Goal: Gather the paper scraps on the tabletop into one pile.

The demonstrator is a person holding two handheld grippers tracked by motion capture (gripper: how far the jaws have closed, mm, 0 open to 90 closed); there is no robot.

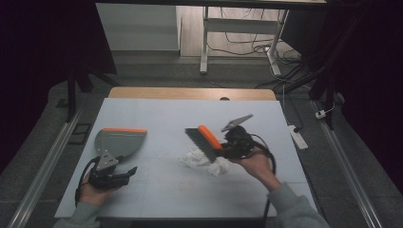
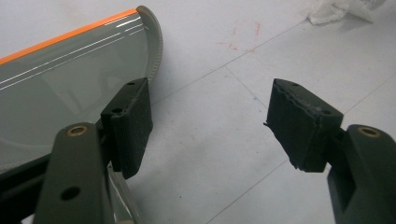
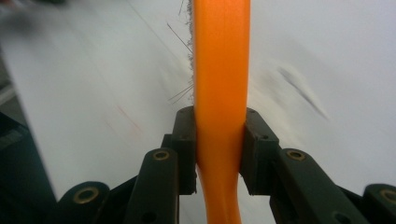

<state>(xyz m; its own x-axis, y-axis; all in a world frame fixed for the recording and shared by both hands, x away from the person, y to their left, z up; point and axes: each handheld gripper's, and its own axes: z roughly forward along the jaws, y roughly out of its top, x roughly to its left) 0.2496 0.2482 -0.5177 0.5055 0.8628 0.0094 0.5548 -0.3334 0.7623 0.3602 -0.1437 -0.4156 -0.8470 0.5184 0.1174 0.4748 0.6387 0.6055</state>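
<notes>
Two tongs work over the worktop (image 1: pixel 161 190): the right tongs (image 3: pixel 219 154) clamp the orange brush (image 1: pixel 205 141) above crumpled paper (image 1: pixel 196 157); the left tongs (image 2: pixel 210 126) gape beside the grey dustpan (image 1: pixel 119 141).

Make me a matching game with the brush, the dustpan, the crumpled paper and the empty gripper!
Things:
1. brush
2. dustpan
3. crumpled paper
4. left gripper

States:
A. jaws open, holding nothing
B. lying flat at the left of the table
C. clamped by its orange handle in the right gripper
D. white heap under the bristles

Pairs: 1-C, 2-B, 3-D, 4-A
</notes>
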